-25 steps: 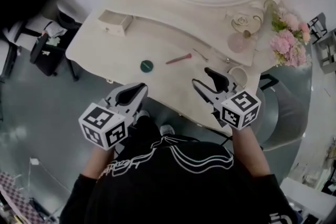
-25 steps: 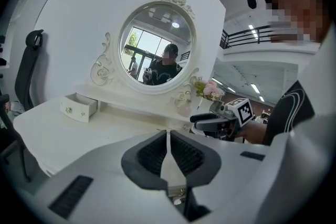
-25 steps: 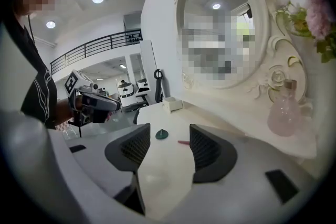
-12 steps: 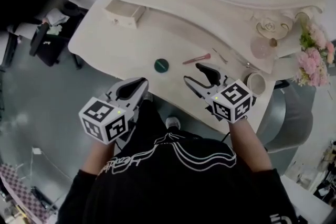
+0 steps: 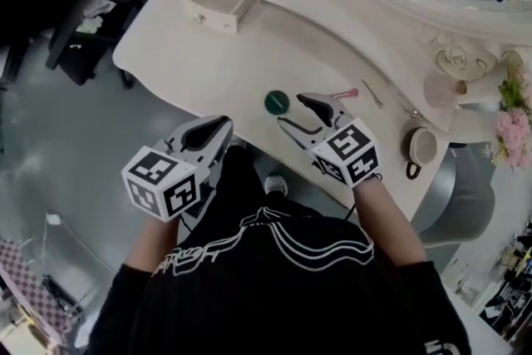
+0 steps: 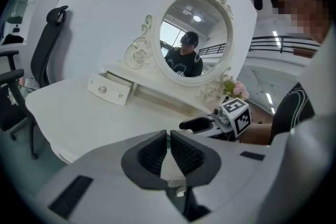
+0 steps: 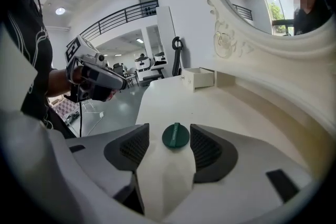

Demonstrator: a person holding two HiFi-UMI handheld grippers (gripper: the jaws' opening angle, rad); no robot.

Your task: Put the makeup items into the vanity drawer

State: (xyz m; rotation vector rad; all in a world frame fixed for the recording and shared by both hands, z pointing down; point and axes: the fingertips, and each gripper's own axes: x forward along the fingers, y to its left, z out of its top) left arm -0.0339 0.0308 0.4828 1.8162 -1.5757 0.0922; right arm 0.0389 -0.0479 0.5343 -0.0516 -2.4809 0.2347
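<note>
The white desk (image 5: 208,66) carries one round green compact (image 5: 277,102), one slim pink stick (image 5: 345,94) to its right, and one thin metal pin (image 5: 371,93) beyond that. One small drawer (image 5: 218,4) stands pulled open at the far left of the desk. At the right end sit one cup (image 5: 422,146) and one bunch of pink flowers (image 5: 515,133). The compact has a raised band with lettering too small to read; each of the two tongs bears a cube of black-and-white square markers. The right tongs (image 5: 296,112) are spread wide, having just opened a little further. They hold nothing, and the compact lies on the desk just ahead of their tips, untouched. The left tongs (image 5: 218,127) are closed, empty, near the desk's near edge
</note>
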